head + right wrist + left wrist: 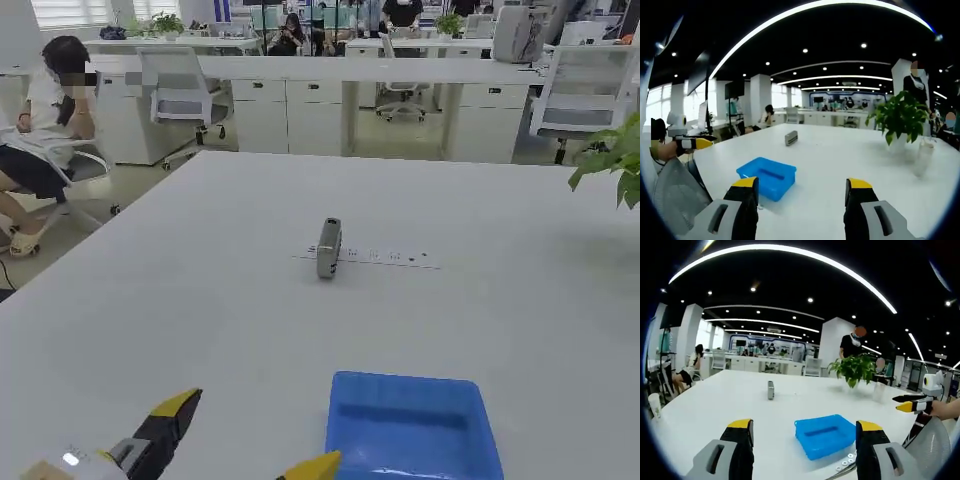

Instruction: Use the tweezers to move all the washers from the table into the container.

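Note:
A blue container (412,428) lies on the white table (200,290) near its front edge. Several small washers (847,459) lie just in front of the container's (823,434) near corner. My left gripper (804,427) is open and empty, hovering in front of the container; its yellow tips show at the bottom of the head view (248,432). My right gripper (801,184) is also open and empty, with the container (767,175) ahead to its left. Each gripper appears at the side of the other's view: the right gripper (910,402) and the left gripper (692,143).
A grey block (328,247) stands mid-table with a faint row of small items (385,257) to its right. A potted plant (900,120) stands on the table's right side. Chairs, desks and seated people are beyond the far edge.

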The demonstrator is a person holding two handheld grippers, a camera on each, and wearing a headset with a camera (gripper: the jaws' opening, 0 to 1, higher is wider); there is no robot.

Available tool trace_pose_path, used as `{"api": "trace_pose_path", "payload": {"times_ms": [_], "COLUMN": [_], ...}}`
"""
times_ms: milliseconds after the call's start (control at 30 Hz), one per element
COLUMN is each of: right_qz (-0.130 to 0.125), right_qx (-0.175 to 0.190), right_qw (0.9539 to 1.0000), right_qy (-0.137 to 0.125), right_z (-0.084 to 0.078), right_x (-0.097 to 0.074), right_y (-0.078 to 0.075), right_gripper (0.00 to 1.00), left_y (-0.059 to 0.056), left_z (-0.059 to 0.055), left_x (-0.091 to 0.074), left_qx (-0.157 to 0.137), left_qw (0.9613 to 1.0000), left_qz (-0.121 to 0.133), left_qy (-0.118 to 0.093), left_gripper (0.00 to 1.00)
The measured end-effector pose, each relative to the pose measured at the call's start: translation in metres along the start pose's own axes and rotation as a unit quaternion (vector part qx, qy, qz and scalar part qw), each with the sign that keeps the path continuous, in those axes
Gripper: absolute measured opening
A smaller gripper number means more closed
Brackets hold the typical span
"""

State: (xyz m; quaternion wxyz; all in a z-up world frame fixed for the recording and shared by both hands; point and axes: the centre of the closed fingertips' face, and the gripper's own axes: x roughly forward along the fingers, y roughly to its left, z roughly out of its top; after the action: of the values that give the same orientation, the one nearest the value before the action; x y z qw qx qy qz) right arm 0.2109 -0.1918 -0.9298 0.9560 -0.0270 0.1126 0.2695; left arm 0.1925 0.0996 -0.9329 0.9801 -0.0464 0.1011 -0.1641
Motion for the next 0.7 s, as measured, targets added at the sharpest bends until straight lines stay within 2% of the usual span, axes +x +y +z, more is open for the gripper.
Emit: {"api": "trace_pose_path", "payload": {"times_ms": [700], "right_qz": [-0.001], "right_qx": [-0.001], "right_qw": [1.0000], "right_qy": [0.001], "right_z": [-0.0009], "right_x": [-0.0004], "right_y": [-0.0016], "right_gripper": [0.67], "left_y": [0.0021], "left_z": [-0.0032], "left_x": [0.0000], "left_qx": [0.006], "left_qw": [0.9999], "left_qz": [0.004], "left_qy": [0.011], "left_gripper": [0.81]}}
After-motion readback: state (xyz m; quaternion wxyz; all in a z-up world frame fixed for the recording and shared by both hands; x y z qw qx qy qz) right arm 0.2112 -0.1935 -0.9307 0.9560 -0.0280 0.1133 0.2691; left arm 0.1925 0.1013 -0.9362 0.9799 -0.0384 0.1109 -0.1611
